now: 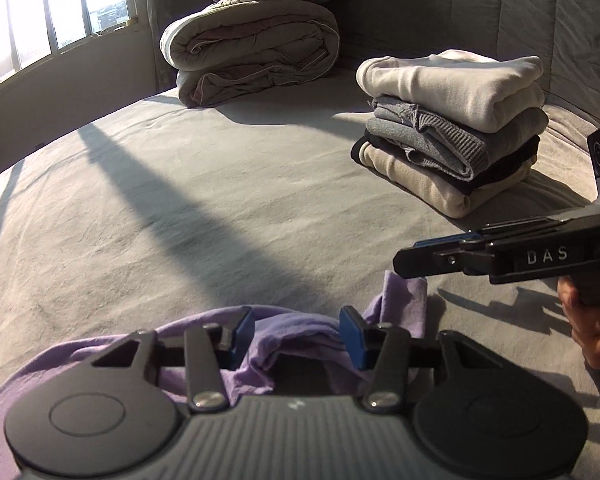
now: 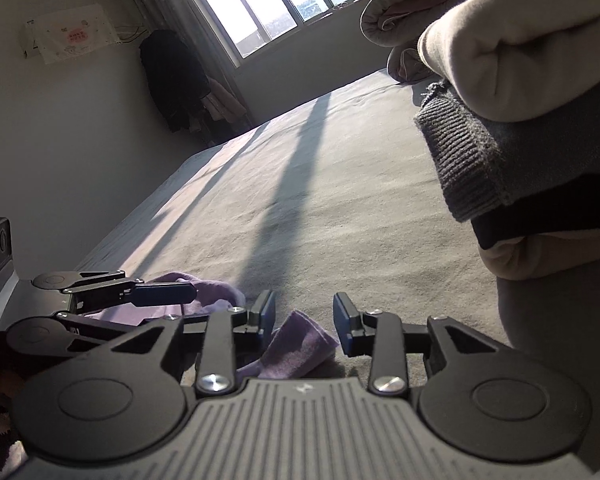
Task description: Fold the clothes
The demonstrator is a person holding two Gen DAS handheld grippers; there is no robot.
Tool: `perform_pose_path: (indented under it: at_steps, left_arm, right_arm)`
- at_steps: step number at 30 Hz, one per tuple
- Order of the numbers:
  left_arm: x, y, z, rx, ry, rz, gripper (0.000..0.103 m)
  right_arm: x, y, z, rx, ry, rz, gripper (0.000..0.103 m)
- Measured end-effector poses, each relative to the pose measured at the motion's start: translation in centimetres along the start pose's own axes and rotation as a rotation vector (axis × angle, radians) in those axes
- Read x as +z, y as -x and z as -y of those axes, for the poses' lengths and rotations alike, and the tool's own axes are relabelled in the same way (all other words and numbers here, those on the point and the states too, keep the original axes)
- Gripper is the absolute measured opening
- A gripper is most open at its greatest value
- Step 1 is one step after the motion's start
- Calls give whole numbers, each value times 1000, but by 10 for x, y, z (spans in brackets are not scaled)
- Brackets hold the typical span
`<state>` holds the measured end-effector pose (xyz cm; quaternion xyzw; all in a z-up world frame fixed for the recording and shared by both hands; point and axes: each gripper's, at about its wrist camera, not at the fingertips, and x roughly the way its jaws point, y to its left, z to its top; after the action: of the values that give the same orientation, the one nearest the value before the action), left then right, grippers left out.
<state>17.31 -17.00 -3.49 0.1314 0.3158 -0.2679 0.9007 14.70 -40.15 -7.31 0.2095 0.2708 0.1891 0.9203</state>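
Note:
A crumpled lilac garment (image 1: pixel 300 340) lies on the grey bed (image 1: pixel 204 216) at the near edge. My left gripper (image 1: pixel 296 330) is open, its blue pads on either side of a raised fold of that garment. My right gripper (image 2: pixel 304 316) is open too, low over a flap of the lilac garment (image 2: pixel 300 344). In the left wrist view the right gripper (image 1: pixel 408 264) comes in from the right, held by a hand (image 1: pixel 592 324), its tips just above a purple corner. In the right wrist view the left gripper (image 2: pixel 168 300) shows at the left.
A stack of folded clothes (image 1: pixel 452 128), cream on top with grey, black and beige below, sits at the right, looming close in the right wrist view as the same stack (image 2: pixel 520 120). A rolled duvet (image 1: pixel 252 52) with pillows lies at the headboard. A window (image 1: pixel 40 12) is at left.

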Motion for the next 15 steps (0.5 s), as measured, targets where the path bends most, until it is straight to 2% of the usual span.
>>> perform_pose_path:
  at_steps: [3, 5, 6, 7, 11, 15]
  left_arm:
    - [-1, 3, -2, 5, 20, -11, 3]
    - [-2, 5, -3, 8, 33, -19, 3]
    - [-2, 6, -4, 10, 39, -22, 3]
    - [-3, 7, -4, 11, 46, -26, 3]
    - [-4, 10, -7, 18, 72, -41, 3]
    - [-6, 22, -6, 18, 70, -68, 3]
  right_arm:
    - [-7, -8, -3, -14, 21, 6, 40]
    - [-10, -14, -4, -24, 36, -11, 39]
    - [-10, -13, -5, -28, 41, -10, 25]
    - [-10, -12, -5, -30, 44, -8, 6]
    - [-4, 5, -7, -5, 91, 33, 3]
    - [4, 21, -14, 36, 216, -19, 3]
